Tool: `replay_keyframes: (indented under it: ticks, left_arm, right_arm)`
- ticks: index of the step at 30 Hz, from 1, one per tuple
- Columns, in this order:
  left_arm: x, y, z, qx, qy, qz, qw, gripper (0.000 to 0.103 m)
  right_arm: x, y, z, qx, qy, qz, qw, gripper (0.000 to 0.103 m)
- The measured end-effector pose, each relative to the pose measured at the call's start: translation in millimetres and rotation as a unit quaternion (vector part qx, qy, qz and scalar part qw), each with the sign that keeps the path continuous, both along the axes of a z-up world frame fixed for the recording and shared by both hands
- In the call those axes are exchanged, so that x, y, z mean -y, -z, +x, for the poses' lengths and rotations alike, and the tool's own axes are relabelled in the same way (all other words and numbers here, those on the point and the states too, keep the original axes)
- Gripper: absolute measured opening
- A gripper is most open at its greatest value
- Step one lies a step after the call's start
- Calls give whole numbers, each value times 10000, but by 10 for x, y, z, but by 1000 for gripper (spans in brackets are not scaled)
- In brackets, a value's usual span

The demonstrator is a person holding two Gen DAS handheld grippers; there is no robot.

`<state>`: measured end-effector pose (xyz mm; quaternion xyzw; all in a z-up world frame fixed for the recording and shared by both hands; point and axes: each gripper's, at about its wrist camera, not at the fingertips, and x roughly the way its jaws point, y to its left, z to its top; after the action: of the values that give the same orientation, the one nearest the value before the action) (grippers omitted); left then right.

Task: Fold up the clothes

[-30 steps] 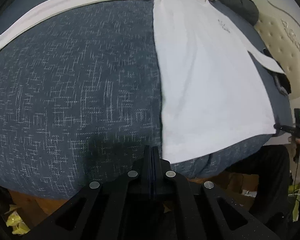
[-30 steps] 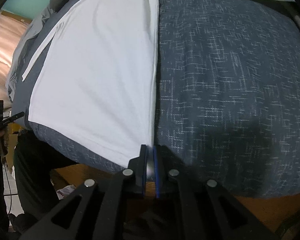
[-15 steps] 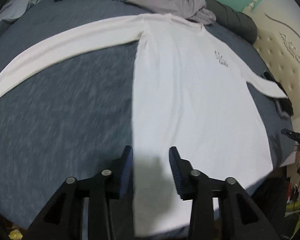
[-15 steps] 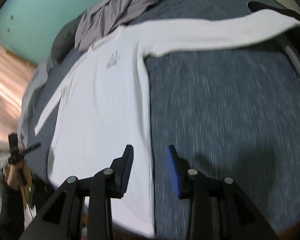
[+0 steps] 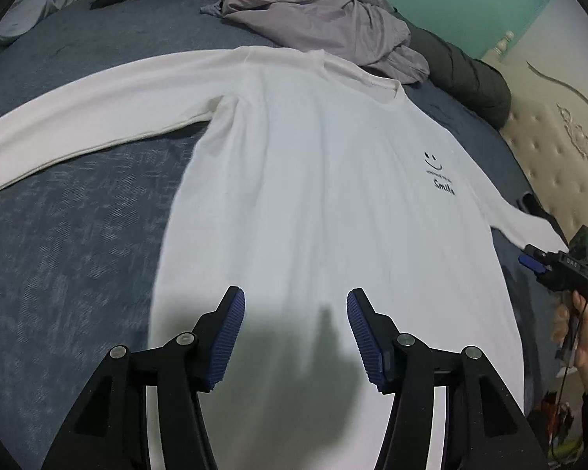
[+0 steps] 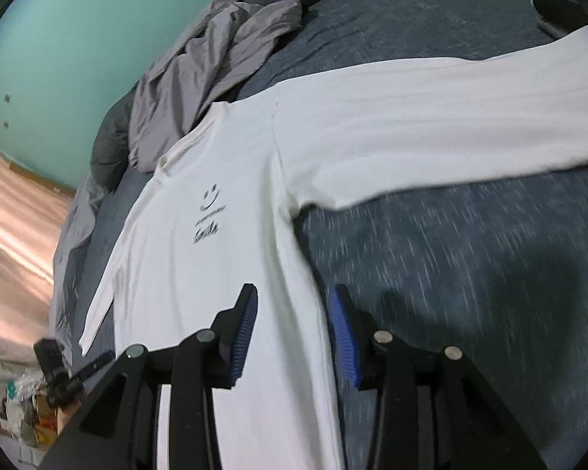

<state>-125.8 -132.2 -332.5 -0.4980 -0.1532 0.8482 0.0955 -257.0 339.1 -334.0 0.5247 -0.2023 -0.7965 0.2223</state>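
Observation:
A white long-sleeved shirt (image 5: 325,180) with a small smile print lies flat, front up, on the dark blue bedspread (image 5: 66,243), both sleeves spread out to the sides. My left gripper (image 5: 294,313) hovers open above the shirt's lower body, nothing between its blue pads. In the right wrist view the same shirt (image 6: 215,243) fills the middle, and my right gripper (image 6: 294,313) stands open over its right side seam, empty. The other gripper (image 5: 556,266) shows at the right edge of the left wrist view, near the cuff of the far sleeve.
A crumpled grey garment (image 5: 317,19) lies beyond the shirt's collar against a dark bolster (image 5: 470,78). A cream tufted headboard (image 5: 548,156) stands at the right. The teal wall (image 6: 78,39) lies behind. The person's hand (image 5: 584,348) holds the other gripper's handle.
Both grippers were shut at the shirt's bottom corners by the bed's edge. They have let go, opened, and risen forward over the shirt, so the whole garment now shows.

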Motion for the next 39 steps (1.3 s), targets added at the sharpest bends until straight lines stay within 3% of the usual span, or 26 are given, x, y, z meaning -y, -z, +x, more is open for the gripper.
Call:
replay_keyframes:
  ticks: [15, 17, 18, 21, 25, 35, 39]
  left_arm:
    - [-98, 257, -202, -181, 36, 44, 9998, 60]
    - [-105, 261, -214, -204, 52, 41, 9998, 60]
    - [-114, 269, -228, -208, 54, 44, 9998, 60]
    - [-132, 296, -251, -195, 88, 24, 9998, 60]
    - [-136, 309, -270, -196, 129, 9, 9997, 60]
    - [-96, 320, -280, -202, 91, 46, 9997, 60]
    - [-86, 312, -283, -213, 79, 44, 9997, 60]
  right_arm:
    - [130, 269, -427, 82, 327, -258, 9991, 39]
    - [152, 305, -449, 91, 333, -270, 9990, 25]
    - [163, 323, -460, 96, 336, -276, 9990, 10]
    - [178, 368, -487, 98, 375, -262, 9989, 3]
    - [96, 356, -500, -23, 580, -154, 9982, 3]
    - [114, 403, -464, 86, 430, -17, 9990, 3]
    - [-75, 344, -392, 83, 532, 10, 9985, 3]
